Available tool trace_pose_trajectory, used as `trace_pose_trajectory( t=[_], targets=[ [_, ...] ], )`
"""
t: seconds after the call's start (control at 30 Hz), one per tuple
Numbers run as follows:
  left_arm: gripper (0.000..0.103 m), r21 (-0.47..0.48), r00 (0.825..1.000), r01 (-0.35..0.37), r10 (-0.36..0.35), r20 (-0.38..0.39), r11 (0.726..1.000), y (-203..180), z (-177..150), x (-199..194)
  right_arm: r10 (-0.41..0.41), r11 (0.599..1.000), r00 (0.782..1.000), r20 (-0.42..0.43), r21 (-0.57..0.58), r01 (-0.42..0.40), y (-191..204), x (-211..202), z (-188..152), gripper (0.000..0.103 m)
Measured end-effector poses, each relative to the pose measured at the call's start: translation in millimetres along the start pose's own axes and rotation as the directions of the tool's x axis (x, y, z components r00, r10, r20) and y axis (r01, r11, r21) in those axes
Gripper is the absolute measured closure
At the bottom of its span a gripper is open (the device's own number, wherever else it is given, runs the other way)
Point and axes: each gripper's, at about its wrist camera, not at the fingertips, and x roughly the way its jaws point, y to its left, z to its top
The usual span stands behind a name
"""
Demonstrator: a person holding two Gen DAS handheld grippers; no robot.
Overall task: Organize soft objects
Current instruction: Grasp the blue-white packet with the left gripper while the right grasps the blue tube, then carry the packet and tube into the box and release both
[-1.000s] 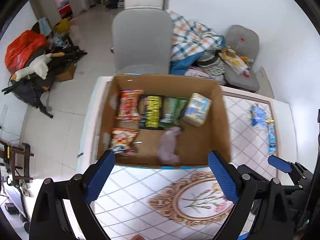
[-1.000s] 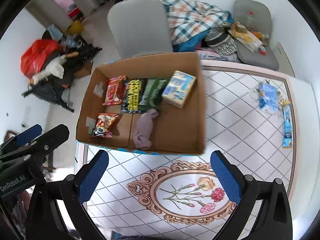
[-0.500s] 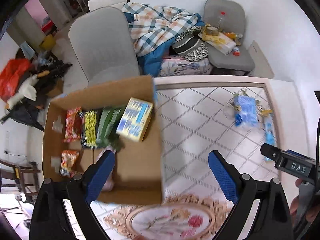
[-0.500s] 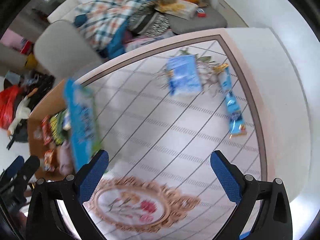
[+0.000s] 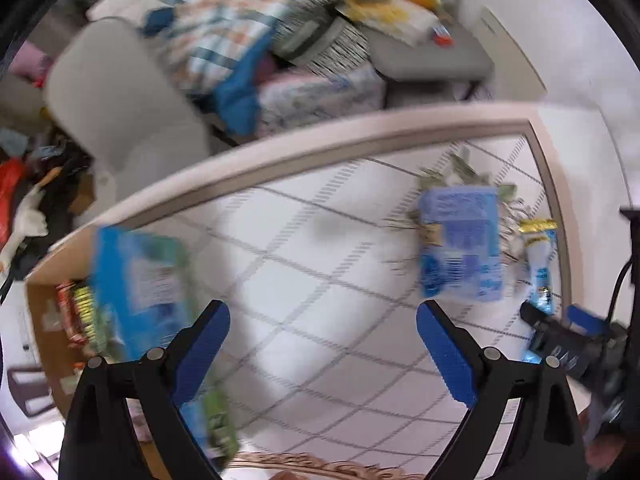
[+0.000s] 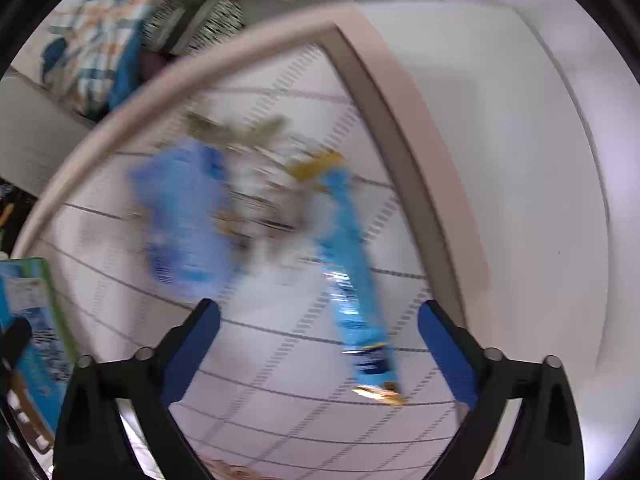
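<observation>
A blue soft pack [image 5: 460, 244] lies on the tiled tablecloth at the right, with a long blue snack wrapper [image 5: 538, 264] beside it. Both show blurred in the right wrist view: the pack [image 6: 186, 220] and the wrapper [image 6: 352, 280]. My left gripper [image 5: 322, 344] is open and empty above the cloth, left of the pack. My right gripper [image 6: 320, 344] is open and empty, with the wrapper lying between its fingers below. The cardboard box [image 5: 44, 300] with snack packs sits at the far left, its blue printed side [image 5: 140, 284] facing me.
The table's far edge [image 5: 320, 144] curves across the view. Behind it stand a grey chair [image 5: 120, 96], a pile of plaid bedding [image 5: 224, 32] and a cluttered seat [image 5: 424, 48]. A white wall is at the right. Both views are motion-blurred.
Both grippers have swung right, away from the box and toward the blue pack and wrapper, which are now much closer. Both stay open.
</observation>
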Motion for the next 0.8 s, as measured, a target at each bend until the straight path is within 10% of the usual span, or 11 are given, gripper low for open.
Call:
trace_pose_trajectory(
  t=[0.17, 0.47, 0.63, 0.8],
  targets=[
    [0.007, 0.028, 0.99, 0.102, -0.099, -0.101, 0.994, -44.7, 26.3, 34.5, 0.023, 0.999, 0.999, -0.033, 0.036, -0.022, -25.2, 21.6, -6.5, 0.066],
    [0.008, 0.069, 0.965, 0.166, -0.147, -0.215, 0.984, -88.7, 48.1, 80.5, 0.085, 0.993, 0.996, -0.039, 0.086, -0.082, -46.9, 28.8, -6.0, 0.071],
    [0.046, 0.115, 0.984, 0.109, -0.091, -0.152, 0.987, -98.1, 41.0, 76.5, 0.096, 0.992, 0.994, -0.044, 0.09, -0.092, -52.6, 31.4, -1.0, 0.077],
    [0.06, 0.117, 0.987, 0.118, -0.104, -0.125, 0.986, -91.9, 28.0, 62.6, 0.096, 0.991, 0.995, -0.031, 0.094, -0.092, -58.8, 24.9, 0.2, 0.082]
  ],
)
